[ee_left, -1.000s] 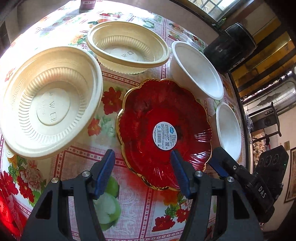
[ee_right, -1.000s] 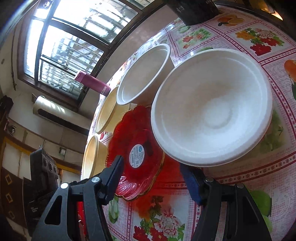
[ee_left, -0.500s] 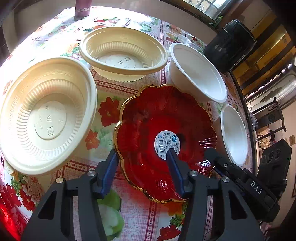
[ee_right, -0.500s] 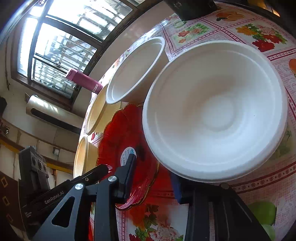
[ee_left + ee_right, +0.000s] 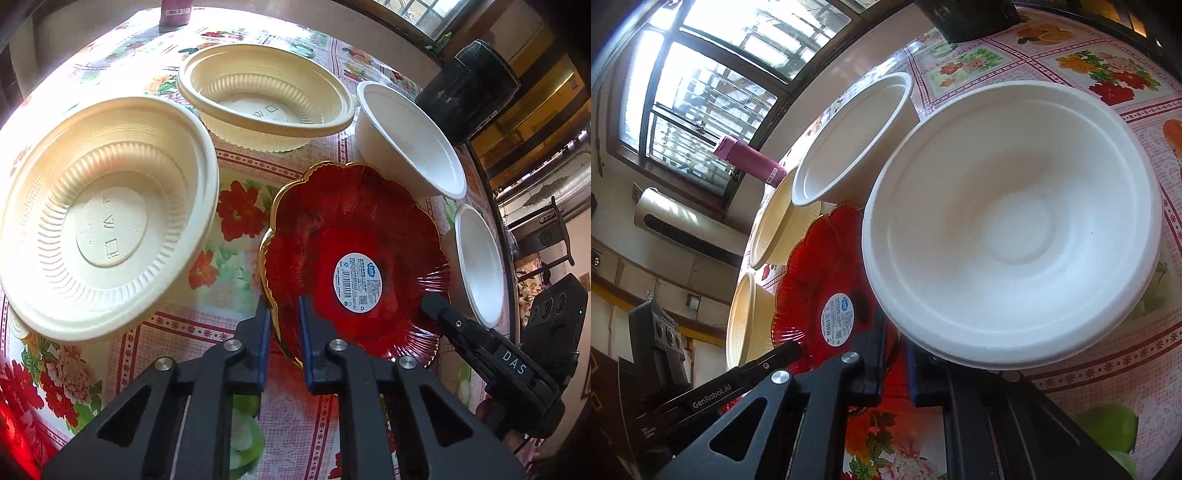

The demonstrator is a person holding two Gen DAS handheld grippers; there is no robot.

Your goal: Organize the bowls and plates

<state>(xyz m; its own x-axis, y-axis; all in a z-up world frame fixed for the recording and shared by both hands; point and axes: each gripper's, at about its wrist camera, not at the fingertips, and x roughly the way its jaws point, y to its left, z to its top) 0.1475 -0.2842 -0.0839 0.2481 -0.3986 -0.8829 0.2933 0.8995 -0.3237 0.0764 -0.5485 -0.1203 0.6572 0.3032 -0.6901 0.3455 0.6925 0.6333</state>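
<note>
Both grippers have just gone from wide apart to pinched in, so this looks like the grab moment; the left gripper (image 5: 282, 317) now has its blue pads clamped on the gold-trimmed near edge of the red plate (image 5: 354, 254), rim sitting right between the jaws. The right gripper (image 5: 895, 354) is shut down too, and from its own camera it seems to be nipping the opposite edge of the same plate, though the big white bowl (image 5: 1012, 221) hangs over the fingertips, so the exact contact is hard to call.

What that means: the plate is probably the first thing getting moved, two-handed; nothing is stacked yet. It sits on the floral counter (image 5: 229, 218), in the middle of the spread, with the near cream bowl (image 5: 103, 218) to one side, the far cream bowl (image 5: 266, 99) behind, and the second white bowl (image 5: 410, 144) just beside its far rim.

Hard to make out: whether the plate is already lifted or only tipped; whether the white bowl's rim actually rests on the plate; the pink bottle (image 5: 750, 162) is cut off in the left view; the dark things at the counter's far edge are anyone's guess.
</note>
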